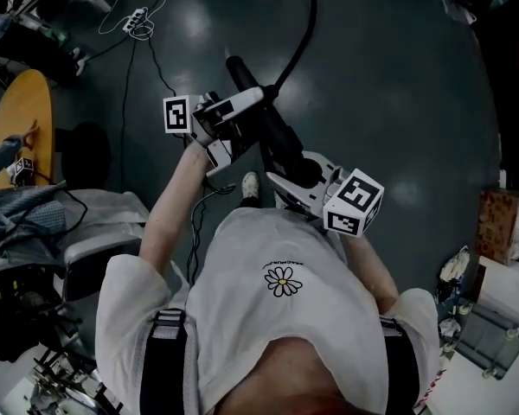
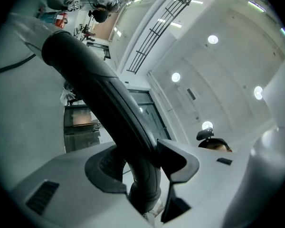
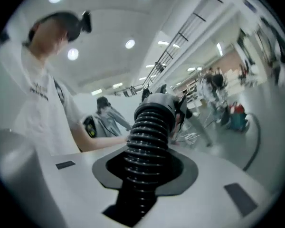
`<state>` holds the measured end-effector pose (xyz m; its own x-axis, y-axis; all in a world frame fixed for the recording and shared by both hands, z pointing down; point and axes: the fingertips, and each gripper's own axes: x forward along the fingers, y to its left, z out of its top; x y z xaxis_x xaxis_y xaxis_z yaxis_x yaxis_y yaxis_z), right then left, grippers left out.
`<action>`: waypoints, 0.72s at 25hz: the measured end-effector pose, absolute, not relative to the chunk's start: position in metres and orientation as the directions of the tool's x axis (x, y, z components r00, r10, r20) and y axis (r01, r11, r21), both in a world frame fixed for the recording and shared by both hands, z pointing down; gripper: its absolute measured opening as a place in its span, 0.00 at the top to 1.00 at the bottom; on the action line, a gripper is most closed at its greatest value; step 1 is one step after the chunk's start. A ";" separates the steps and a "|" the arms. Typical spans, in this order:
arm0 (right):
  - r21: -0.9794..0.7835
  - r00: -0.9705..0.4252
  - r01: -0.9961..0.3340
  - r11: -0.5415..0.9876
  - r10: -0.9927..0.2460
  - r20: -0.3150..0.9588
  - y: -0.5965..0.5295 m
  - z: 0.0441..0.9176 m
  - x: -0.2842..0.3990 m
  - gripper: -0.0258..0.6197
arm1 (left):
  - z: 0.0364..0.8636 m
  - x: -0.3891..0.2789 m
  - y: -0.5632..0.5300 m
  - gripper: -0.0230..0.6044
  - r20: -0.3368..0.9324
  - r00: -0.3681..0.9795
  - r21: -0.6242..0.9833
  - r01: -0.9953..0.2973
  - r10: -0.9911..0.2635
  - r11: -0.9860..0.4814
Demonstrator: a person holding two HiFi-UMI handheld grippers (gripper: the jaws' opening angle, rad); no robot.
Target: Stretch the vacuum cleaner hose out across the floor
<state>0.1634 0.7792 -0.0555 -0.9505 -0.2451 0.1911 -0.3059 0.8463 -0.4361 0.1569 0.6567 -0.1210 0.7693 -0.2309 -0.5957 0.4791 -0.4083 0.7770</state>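
The head camera sat atop the person [image 1: 281,318] and looked steeply down over the shoulders, taking in both grippers at arm's reach and the dark floor [image 1: 398,76] beyond. The camera on the left gripper [image 1: 258,100] faced upward along its jaws toward the ceiling [image 2: 218,70], with the hose [image 2: 109,99] very close to the lens. The camera on the right gripper [image 1: 281,180] looked roughly level along its jaws, equally close. All three views shared the hose, and both gripper views also caught the person.
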 end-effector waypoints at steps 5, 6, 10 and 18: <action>-0.068 -0.781 -0.542 0.838 -0.472 0.409 0.755 -0.049 0.161 0.77 | -0.101 0.135 0.641 0.64 -0.596 0.697 0.803 0.498 -0.399 -0.329; -0.088 -0.781 -0.538 0.838 -0.457 0.425 0.752 -0.048 0.162 0.77 | -0.096 0.130 0.640 0.64 -0.592 0.681 0.806 0.500 -0.431 -0.317; 0.179 -0.609 -0.587 0.790 -0.576 0.545 0.735 -0.037 0.180 0.77 | -0.076 0.125 0.638 0.64 -0.533 0.681 0.846 0.452 -0.502 -0.284; 0.059 -0.607 -0.654 0.754 -0.569 0.554 0.725 -0.031 0.179 0.77 | -0.068 0.111 0.624 0.64 -0.457 0.650 0.890 0.332 -0.608 -0.314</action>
